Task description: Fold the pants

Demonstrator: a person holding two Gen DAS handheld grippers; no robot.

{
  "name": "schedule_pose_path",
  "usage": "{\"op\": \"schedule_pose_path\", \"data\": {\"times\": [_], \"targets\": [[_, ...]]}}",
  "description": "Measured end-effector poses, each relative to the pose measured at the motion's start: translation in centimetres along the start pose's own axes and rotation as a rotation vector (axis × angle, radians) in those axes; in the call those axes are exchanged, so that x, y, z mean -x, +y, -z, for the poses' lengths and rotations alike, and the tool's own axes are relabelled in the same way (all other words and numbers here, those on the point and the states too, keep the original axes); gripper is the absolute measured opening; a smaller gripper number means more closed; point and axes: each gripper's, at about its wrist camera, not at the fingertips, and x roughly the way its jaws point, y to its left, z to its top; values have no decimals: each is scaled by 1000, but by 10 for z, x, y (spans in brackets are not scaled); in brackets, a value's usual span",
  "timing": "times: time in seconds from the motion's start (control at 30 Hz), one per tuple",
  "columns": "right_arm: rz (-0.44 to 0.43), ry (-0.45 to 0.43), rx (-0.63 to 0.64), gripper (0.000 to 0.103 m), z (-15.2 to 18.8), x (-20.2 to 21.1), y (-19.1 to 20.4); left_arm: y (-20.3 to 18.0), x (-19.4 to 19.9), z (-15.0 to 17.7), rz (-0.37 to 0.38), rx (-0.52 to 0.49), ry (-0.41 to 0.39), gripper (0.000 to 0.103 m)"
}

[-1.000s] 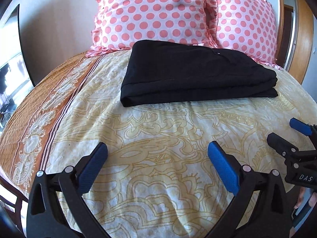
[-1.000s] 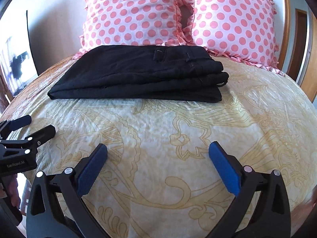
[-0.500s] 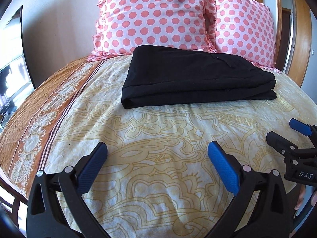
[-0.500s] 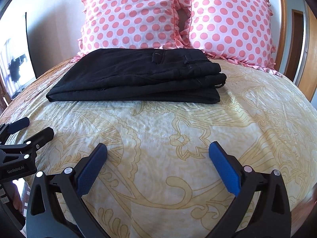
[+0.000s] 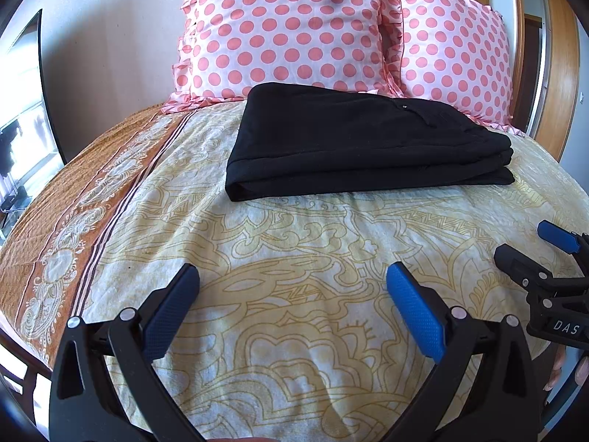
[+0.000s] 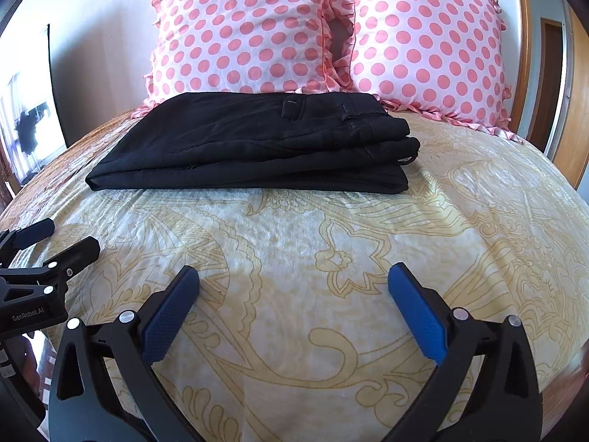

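Pants (image 5: 364, 147) lie folded in a thick black stack on the bedspread (image 5: 294, 258), just in front of two dotted pillows (image 5: 287, 25). Left gripper (image 5: 291, 305) and right gripper (image 6: 294, 305) both hang released and hold nothing, well short of the stack. Cloth looks soft, limp and fairly light, so layers would likely slide apart if pinched singly; better to take the whole stack at its folded edge (image 6: 110, 180) or the waistband end (image 6: 401, 162)
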Motion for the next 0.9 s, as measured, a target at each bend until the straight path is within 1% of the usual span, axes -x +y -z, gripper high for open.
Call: {"op": "schedule_pose_path", "data": {"times": [0.9], "targets": [[0,-3,0,102,0,0,0,1,-2,-1,0,2,7,101]]}}
